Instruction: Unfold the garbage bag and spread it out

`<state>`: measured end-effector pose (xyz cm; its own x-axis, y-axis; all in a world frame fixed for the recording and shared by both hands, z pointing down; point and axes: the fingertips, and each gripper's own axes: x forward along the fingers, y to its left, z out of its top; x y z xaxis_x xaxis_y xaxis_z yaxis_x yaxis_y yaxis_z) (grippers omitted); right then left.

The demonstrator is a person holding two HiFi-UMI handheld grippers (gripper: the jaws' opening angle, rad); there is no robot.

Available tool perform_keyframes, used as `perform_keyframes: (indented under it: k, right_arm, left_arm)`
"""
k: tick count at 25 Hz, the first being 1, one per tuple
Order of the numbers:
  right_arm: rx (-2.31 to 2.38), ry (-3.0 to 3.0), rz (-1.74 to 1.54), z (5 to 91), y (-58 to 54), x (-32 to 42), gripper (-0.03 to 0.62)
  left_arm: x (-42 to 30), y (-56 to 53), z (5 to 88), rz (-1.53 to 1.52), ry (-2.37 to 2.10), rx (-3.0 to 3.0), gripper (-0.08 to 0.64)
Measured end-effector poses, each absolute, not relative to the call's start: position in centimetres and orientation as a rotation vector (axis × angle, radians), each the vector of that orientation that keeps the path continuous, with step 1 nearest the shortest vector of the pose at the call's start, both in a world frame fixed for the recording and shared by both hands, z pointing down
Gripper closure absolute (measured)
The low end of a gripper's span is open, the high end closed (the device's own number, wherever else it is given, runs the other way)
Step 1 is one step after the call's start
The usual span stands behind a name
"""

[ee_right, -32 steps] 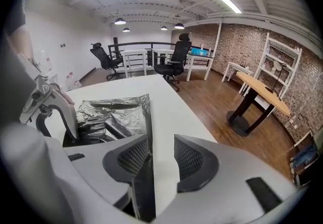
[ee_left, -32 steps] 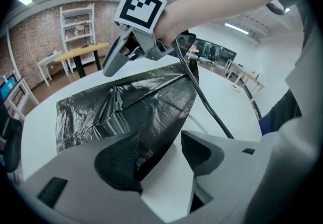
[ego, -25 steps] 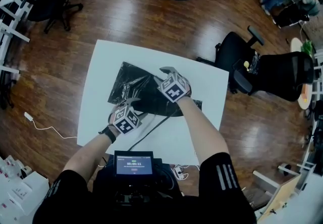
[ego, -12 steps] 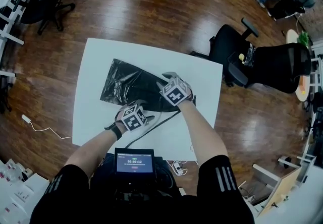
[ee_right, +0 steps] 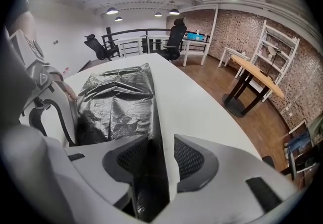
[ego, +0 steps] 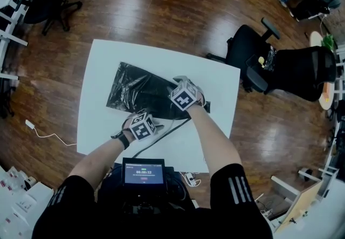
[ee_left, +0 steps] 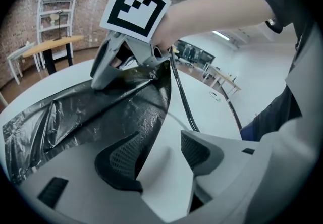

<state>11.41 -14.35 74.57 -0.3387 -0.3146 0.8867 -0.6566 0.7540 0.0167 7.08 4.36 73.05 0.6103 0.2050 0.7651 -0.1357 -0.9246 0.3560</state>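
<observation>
White square counter (ego: 99,125), centre of the head view. One black garbage bag (ego: 137,92) lies on its upper middle, wrinkled and partly spread, long axis slanting toward the right. A dark cable (ego: 161,137) crosses the lower half to the near edge.

Garbage bag (ego: 141,94): black, glossy, crinkled plastic, partly unfolded. Lay flat on white surface (ego: 102,135), wide end toward 10 o'clock, tapered to narrow folded strip toward 4 o'clock.
</observation>
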Motion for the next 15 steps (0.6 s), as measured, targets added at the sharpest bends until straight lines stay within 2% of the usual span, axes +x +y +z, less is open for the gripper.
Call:
perform_keyframes:
  k: [15]
  right_arm:
    - [0.773, -1.923, 0.446, 74.1, -18.2, 12.2, 0.396]
  left_arm:
    - [6.5, 4.9, 73.3, 1.257, 0.045, 2.460, 0.307]
